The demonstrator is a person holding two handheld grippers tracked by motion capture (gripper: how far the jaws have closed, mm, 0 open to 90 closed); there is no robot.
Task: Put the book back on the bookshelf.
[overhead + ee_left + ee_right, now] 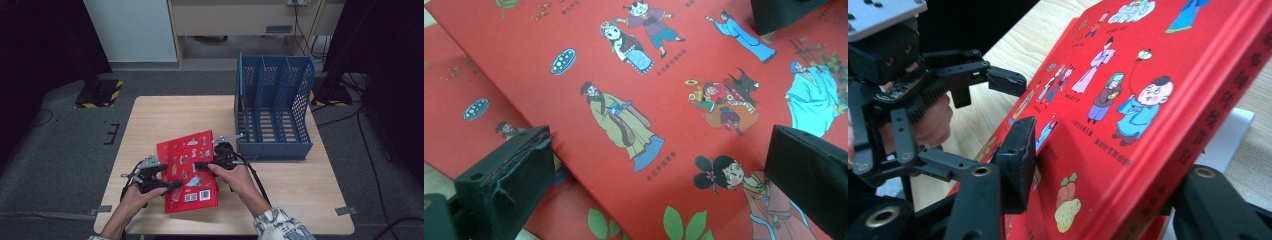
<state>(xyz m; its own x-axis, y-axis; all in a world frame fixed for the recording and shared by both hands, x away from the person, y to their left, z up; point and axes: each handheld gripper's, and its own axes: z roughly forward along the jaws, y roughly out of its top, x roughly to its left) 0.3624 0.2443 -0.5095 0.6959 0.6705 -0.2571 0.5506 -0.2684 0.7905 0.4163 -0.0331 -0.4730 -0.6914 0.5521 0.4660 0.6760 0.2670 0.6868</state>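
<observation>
A red book (186, 159) with cartoon figures on its cover (649, 75) lies at the table's near middle, its right side tilted up. Under it lies a second red surface (469, 125) with the same print. My right gripper (201, 166) comes in from the right and straddles the book's spine edge (1198, 115). One pad (1018, 160) stands by the cover and the other jaw sits under the spine, so contact is hidden from me. My left gripper (168, 177) is at the book's left edge, its jaws (661, 150) spread wide over the cover and holding nothing.
A blue file rack (272, 110) with three slots stands at the table's right rear, just beyond my right hand. Bare wooden tabletop (165, 115) stretches behind and left of the book. Something white (1235, 127) shows beneath the raised spine.
</observation>
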